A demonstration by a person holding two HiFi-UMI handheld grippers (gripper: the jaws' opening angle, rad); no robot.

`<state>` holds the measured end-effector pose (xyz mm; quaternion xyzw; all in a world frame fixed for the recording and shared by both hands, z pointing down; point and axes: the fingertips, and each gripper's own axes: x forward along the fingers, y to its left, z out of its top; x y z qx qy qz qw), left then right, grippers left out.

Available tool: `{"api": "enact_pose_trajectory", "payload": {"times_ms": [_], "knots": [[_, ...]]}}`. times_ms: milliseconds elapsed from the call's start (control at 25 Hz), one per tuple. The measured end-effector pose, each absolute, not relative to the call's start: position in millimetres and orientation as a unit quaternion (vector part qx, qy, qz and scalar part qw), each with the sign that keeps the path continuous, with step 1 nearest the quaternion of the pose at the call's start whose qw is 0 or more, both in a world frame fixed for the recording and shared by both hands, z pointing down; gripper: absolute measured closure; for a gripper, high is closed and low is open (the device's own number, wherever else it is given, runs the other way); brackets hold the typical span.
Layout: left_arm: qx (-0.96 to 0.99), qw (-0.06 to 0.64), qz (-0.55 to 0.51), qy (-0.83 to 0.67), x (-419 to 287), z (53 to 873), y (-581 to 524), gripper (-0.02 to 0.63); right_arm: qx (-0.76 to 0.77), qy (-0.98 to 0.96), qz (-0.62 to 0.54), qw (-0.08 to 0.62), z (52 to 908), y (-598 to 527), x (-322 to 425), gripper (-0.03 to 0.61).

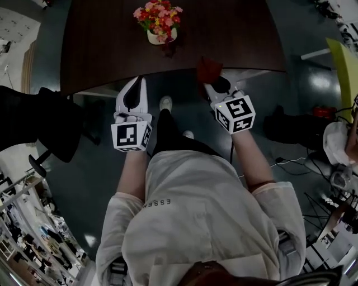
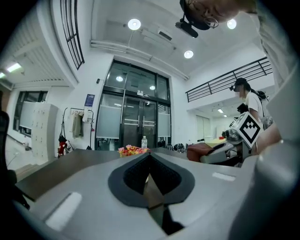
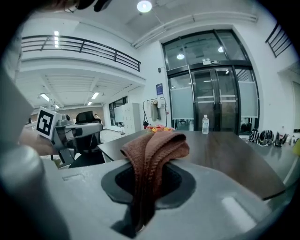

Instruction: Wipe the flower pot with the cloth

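Note:
The flower pot (image 1: pixel 161 36), cream with pink and red flowers (image 1: pixel 158 14), stands at the far middle of the dark table (image 1: pixel 235 33). My right gripper (image 1: pixel 214 84) is shut on a red-brown cloth (image 1: pixel 208 70) at the table's near edge. In the right gripper view the cloth (image 3: pixel 154 150) hangs folded over the closed jaws of the right gripper (image 3: pixel 147 164), with the flowers (image 3: pixel 158 127) far behind. My left gripper (image 1: pixel 138 81) is shut and empty, just short of the table edge. In the left gripper view the left gripper (image 2: pixel 149 157) points level at the flowers (image 2: pixel 132 150).
A black office chair (image 1: pixel 50 123) stands on the floor at the left. A water bottle (image 3: pixel 205 124) stands on the table's far side. Cables and gear (image 1: pixel 313 162) lie on the floor at the right. A person (image 2: pixel 251 103) stands in the background.

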<state>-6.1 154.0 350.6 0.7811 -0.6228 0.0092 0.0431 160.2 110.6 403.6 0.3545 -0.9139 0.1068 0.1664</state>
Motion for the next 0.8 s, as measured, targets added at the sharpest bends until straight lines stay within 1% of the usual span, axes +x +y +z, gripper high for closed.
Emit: {"api": "enact_pose_trajectory", "payload": {"times_ms": [200,400,640,800], "knots": [[0.775,0.041,0.014,-0.631,2.3,342.5,207.4,0.603,0.357,-0.919,0.088,0.141,385.7,161.8,164.3,0.529],[0.773,0.044,0.014,-0.633,1.7,337.8,227.8,0.603,0.367,-0.918,0.069,0.130,373.8,190.3,162.3,0.529],[0.775,0.060,0.012,-0.629,15.9,336.2,244.9,0.603,0.386,-0.911,0.068,0.127,368.2,212.8,183.2,0.532],[0.775,0.059,0.012,-0.629,8.3,335.6,250.8,0.603,0.394,-0.908,0.064,0.125,366.2,217.0,179.1,0.532]]}}
